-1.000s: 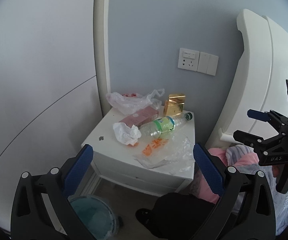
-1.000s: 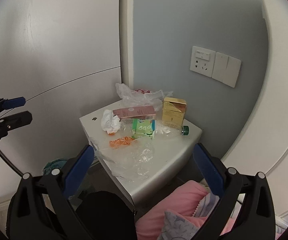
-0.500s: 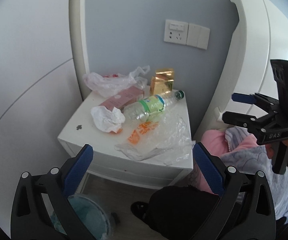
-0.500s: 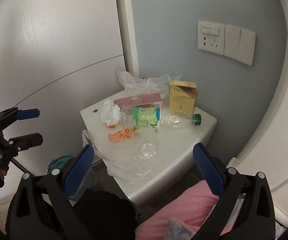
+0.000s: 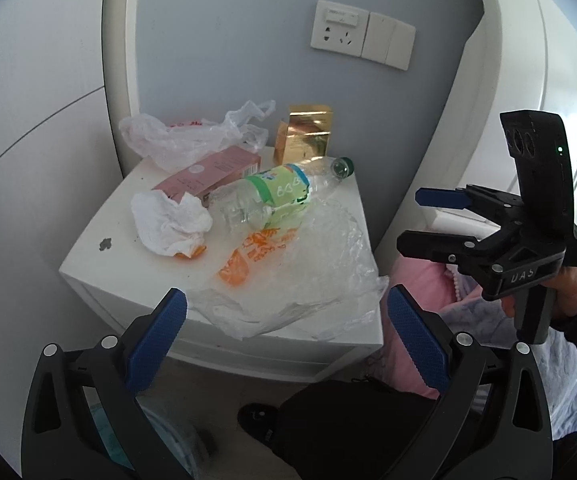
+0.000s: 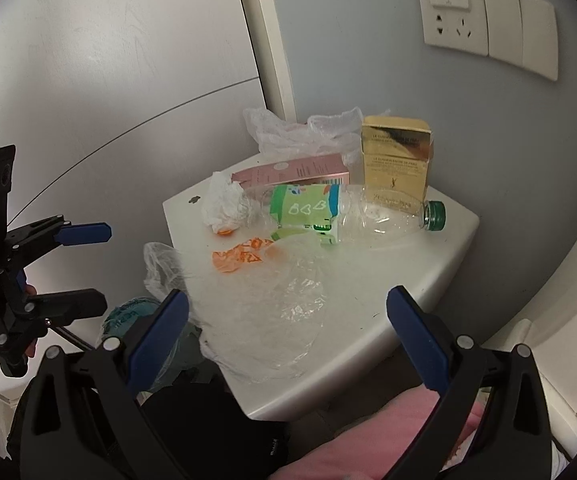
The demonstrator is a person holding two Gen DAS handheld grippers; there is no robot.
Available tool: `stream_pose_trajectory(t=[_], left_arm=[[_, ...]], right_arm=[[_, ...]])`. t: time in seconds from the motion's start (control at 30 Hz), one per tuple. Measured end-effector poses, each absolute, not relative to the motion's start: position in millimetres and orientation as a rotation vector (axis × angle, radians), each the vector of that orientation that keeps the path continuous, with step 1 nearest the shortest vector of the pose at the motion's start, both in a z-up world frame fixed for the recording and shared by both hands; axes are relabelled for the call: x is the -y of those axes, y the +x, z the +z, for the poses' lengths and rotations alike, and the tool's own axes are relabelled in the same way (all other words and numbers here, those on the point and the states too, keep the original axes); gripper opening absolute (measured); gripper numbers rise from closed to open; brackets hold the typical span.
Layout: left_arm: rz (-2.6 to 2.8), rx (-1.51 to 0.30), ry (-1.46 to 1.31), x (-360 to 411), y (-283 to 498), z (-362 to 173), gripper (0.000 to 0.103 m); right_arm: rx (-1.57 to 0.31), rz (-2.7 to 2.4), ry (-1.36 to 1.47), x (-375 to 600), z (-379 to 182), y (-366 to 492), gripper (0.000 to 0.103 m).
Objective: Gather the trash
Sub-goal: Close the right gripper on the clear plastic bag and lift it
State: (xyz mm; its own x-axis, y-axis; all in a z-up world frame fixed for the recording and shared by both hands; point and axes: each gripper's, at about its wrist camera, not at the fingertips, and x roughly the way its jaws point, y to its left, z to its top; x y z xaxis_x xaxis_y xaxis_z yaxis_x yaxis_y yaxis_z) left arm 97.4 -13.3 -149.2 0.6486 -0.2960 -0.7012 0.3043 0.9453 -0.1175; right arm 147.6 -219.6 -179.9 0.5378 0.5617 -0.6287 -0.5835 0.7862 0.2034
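Observation:
Trash covers a white nightstand (image 5: pixel 100 264) (image 6: pixel 408 280): a clear plastic bottle (image 5: pixel 272 196) (image 6: pixel 352 216) lying on its side, a crumpled tissue (image 5: pixel 168 224) (image 6: pixel 224 200), a pink box (image 5: pixel 208 172) (image 6: pixel 292 170), a gold box (image 5: pixel 306 136) (image 6: pixel 398 164), a thin bag at the back (image 5: pixel 184 140) (image 6: pixel 304 128) and a clear bag with orange print in front (image 5: pixel 300 276) (image 6: pixel 272 292). My left gripper (image 5: pixel 286 340) (image 6: pixel 88 268) is open, just short of the front bag. My right gripper (image 6: pixel 288 340) (image 5: pixel 420 220) is open too, empty, near the nightstand's right side.
A teal-lined bin (image 5: pixel 140 436) (image 6: pixel 136 316) stands on the floor below the nightstand's left front. Pink bedding (image 5: pixel 420 304) (image 6: pixel 388 440) and a white headboard (image 5: pixel 520 92) lie to the right. A wall socket (image 5: pixel 362 36) (image 6: pixel 484 24) is above. A black shoe (image 5: pixel 260 420) is on the floor.
Both grippers have moved closer to the nightstand, so the trash looks larger. Both stay open, and nothing on the top has moved.

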Motion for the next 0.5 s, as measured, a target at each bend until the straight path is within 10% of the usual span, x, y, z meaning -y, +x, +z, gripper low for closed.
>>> stream_pose_trajectory(t=[0.5], left_arm=[[-0.413,-0.87,-0.033,7.1,137.3,-194.7,0.097]], right_arm=[[-0.837,0.765,0.011,206.8,-219.3,197.5,0.096]])
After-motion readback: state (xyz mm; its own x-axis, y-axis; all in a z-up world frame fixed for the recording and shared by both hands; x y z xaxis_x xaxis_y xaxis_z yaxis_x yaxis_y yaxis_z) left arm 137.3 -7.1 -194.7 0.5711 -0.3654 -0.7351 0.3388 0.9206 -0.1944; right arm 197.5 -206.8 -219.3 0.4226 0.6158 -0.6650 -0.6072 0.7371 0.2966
